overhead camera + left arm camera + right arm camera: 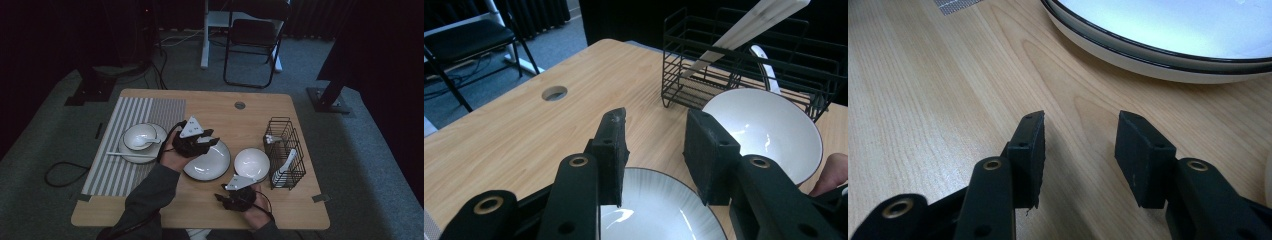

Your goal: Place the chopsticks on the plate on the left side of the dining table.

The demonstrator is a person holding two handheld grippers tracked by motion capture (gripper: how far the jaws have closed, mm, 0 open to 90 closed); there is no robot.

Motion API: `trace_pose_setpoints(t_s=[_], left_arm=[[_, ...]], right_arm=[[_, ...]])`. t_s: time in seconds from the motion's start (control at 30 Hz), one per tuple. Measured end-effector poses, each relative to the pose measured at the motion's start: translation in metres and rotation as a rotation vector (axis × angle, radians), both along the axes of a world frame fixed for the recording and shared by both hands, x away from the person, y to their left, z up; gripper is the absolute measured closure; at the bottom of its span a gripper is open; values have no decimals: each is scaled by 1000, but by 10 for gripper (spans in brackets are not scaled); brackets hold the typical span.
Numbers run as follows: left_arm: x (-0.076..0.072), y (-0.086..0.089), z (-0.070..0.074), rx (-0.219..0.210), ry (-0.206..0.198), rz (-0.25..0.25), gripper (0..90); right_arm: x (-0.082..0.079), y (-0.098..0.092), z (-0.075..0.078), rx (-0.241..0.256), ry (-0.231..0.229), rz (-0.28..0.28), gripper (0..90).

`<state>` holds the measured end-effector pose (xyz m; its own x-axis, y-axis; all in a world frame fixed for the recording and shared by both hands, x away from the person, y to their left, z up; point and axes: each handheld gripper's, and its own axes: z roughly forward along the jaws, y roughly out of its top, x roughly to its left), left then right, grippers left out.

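Dim room, dark curtains all around, and a light wooden table (250, 117) with a striped placemat (125, 145) on its 9 o'clock side. Left gripper (199, 140) hangs over the 11 o'clock rim of the big black-rimmed plate (210, 162) at the table's middle, jaws spread with nothing between them; in the left gripper view the plate's rim (659, 200) sits right under the pads. Right gripper (235, 196) rests low near the front edge at about 6 o'clock from the plate, also spread and empty, pointing at the plate's side.

Risks as I see them: the plate is shallow and glossy, so a pinch on the rim alone could slip or tip it. A white bowl (252, 163) sits just beside it at 3 o'clock, possibly touching, so any shove that way likely knocks the two together, maybe into the wire rack (285, 152) holding spoons. Dragging toward the placemat risks bumping the small bowl with a spoon (140, 137) already set there.
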<state>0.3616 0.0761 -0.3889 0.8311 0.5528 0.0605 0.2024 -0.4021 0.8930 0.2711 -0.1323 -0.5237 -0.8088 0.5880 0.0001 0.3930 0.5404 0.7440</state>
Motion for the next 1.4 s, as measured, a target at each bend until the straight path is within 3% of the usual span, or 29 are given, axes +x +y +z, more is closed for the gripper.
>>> trace_pose_setpoints(t_s=[1.4], left_arm=[[7,-32,10,19,-18,-56,622]], right_arm=[[-1,-2,0,8,3,-6,545]])
